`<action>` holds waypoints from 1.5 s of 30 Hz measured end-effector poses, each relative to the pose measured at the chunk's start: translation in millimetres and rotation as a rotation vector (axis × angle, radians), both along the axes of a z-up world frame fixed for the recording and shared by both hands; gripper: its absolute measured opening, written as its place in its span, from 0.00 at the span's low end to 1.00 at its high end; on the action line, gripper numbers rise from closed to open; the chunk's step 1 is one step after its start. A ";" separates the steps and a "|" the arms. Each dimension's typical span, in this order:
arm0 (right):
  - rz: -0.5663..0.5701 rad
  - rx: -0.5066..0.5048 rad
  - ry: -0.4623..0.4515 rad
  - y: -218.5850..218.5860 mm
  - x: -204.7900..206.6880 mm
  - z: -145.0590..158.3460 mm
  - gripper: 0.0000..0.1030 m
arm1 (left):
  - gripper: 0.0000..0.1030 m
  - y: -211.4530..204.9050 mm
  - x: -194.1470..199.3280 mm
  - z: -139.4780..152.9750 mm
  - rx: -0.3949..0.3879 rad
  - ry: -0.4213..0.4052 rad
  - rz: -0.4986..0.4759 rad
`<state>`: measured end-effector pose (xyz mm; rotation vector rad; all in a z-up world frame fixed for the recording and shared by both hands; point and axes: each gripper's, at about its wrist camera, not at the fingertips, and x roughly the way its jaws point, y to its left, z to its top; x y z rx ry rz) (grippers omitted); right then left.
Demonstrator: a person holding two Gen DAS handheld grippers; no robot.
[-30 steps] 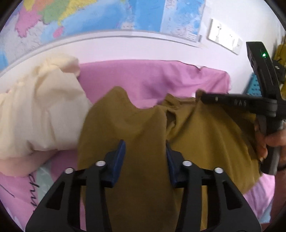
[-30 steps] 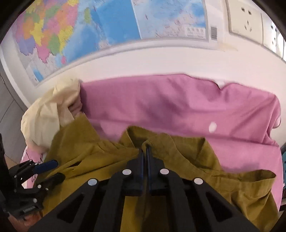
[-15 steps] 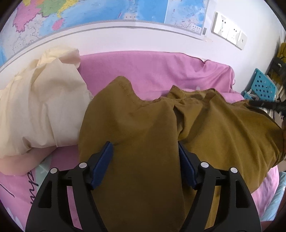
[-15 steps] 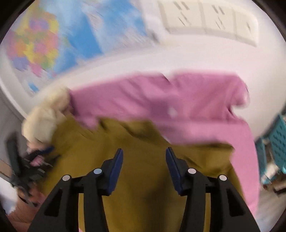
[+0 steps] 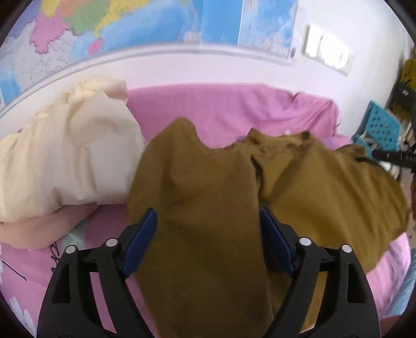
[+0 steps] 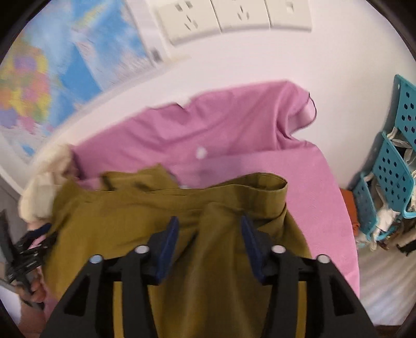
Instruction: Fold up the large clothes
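An olive-brown garment point(image 5: 208, 182) lies crumpled on the pink sheet point(image 5: 221, 109) of a bed. My left gripper point(image 5: 207, 212) hovers over its left part. The jaws are opening, with cloth under and between the blue pads, which do not press on it. In the right wrist view the same garment point(image 6: 182, 208) shows a hemmed edge toward the wall. My right gripper point(image 6: 209, 221) is above that right part. Its jaws are opening too, a raised fold loose between them. The left gripper's fingers point(image 6: 39, 230) show at the far left.
A cream garment point(image 5: 65, 156) is heaped on the bed's left side, touching the olive one. A wall with a map point(image 5: 130, 26) and sockets point(image 6: 234, 15) runs behind the bed. Blue perforated crates point(image 6: 390, 176) stand off the right edge.
My right gripper let go of the olive garment's collar, opened, and swung right along the cloth. My left gripper's jaws spread wider over the cloth.
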<state>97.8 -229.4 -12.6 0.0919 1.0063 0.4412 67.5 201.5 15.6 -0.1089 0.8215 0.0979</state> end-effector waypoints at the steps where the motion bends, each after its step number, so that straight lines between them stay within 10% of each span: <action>1: 0.025 0.005 0.011 0.4 -5.6 -1.8 0.50 | 0.85 1.3 -7.5 3.6 -0.001 -0.020 0.004; 5: -0.002 -0.023 0.064 -0.8 -6.1 -28.1 0.58 | 0.87 1.8 -17.1 -1.7 -0.003 0.014 0.000; 13: 0.011 0.292 -0.069 -48.3 -87.1 17.9 0.69 | 0.87 27.6 -69.8 2.8 -0.113 -0.013 0.064; 20: 0.063 0.478 0.126 -72.7 -154.9 -23.6 0.83 | 0.87 27.4 -118.6 -12.8 -0.305 0.039 -0.014; 28: -0.083 0.622 0.219 -69.9 -138.1 -61.1 0.84 | 0.87 7.6 -108.4 -54.4 -0.507 0.141 -0.071; 45: -0.246 0.660 0.184 -43.0 -87.2 -73.7 0.90 | 0.93 -6.9 -63.8 -61.2 -0.655 0.122 0.036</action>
